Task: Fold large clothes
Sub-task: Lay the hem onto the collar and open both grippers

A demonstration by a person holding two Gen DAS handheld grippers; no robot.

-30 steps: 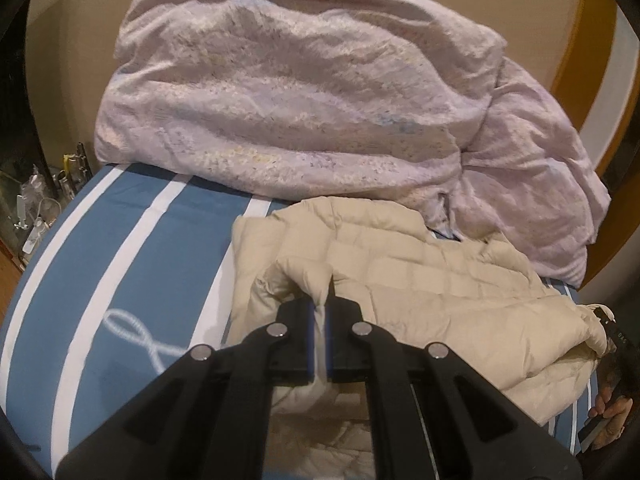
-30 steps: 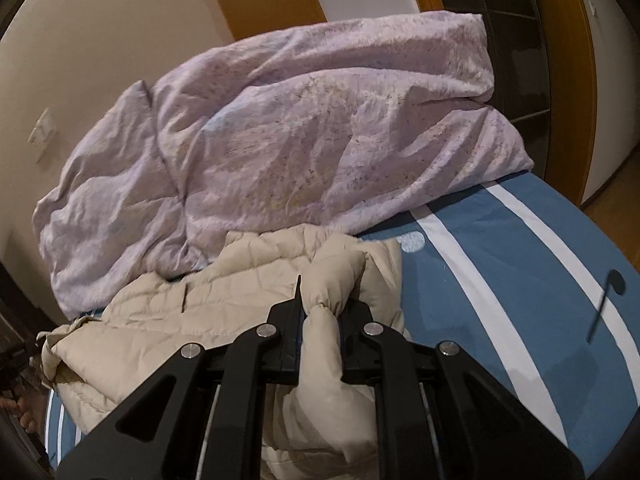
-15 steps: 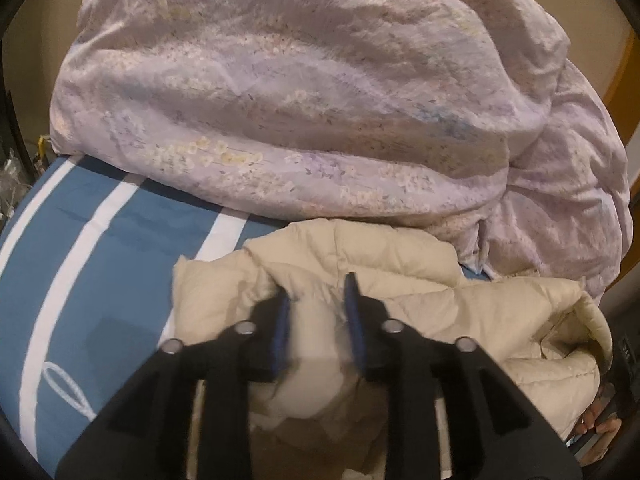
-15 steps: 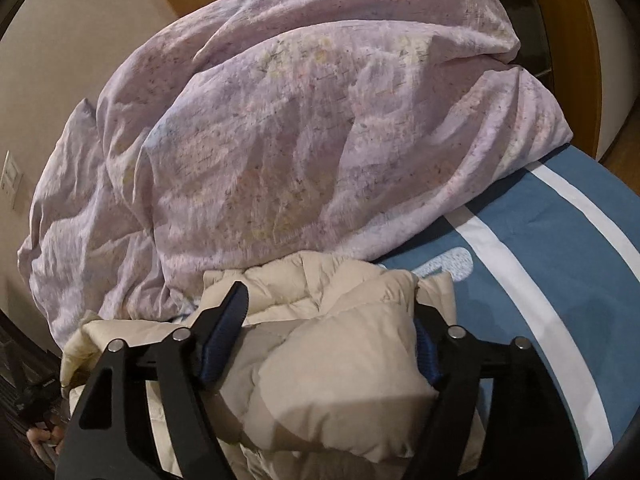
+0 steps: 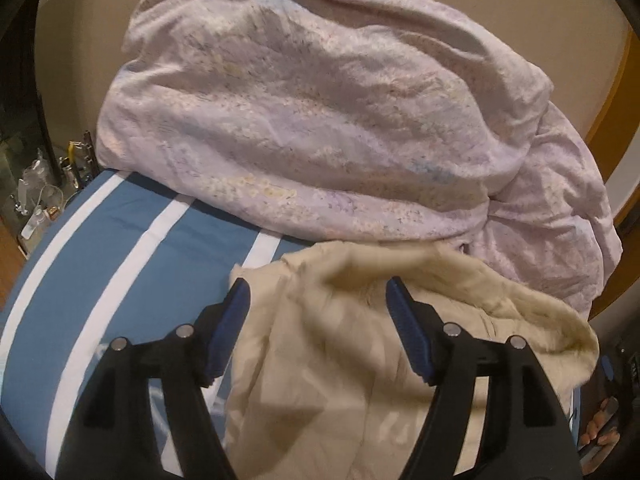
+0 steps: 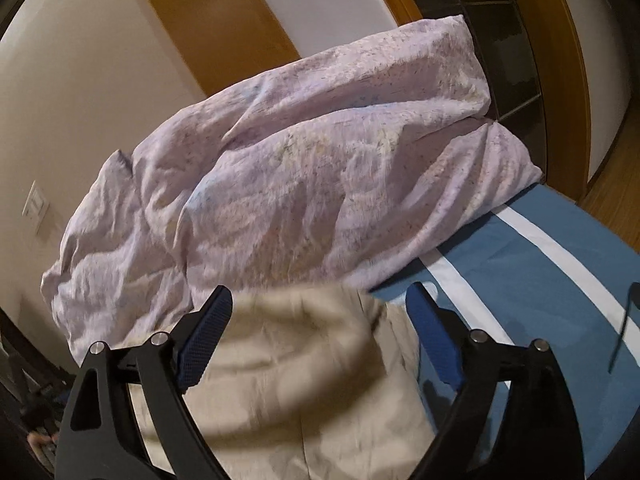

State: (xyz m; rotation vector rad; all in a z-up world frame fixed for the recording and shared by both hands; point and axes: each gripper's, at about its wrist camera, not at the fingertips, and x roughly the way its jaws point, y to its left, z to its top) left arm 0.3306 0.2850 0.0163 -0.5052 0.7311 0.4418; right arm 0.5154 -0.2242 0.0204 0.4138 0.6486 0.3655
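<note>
My left tongs and right tongs are both opening, pads off the cream puffer jacket. It lies on the bed directly below both, seemingly running left to right between them.

Both wrist cams sit close over the blue white-striped bed, angled down toward the wall. Shared: puffy cream quilted jacket, crumpled lilac floral duvet.

place: home bedroom | signs: striped bed sheet, rumpled duvet, wooden doorframe
</note>
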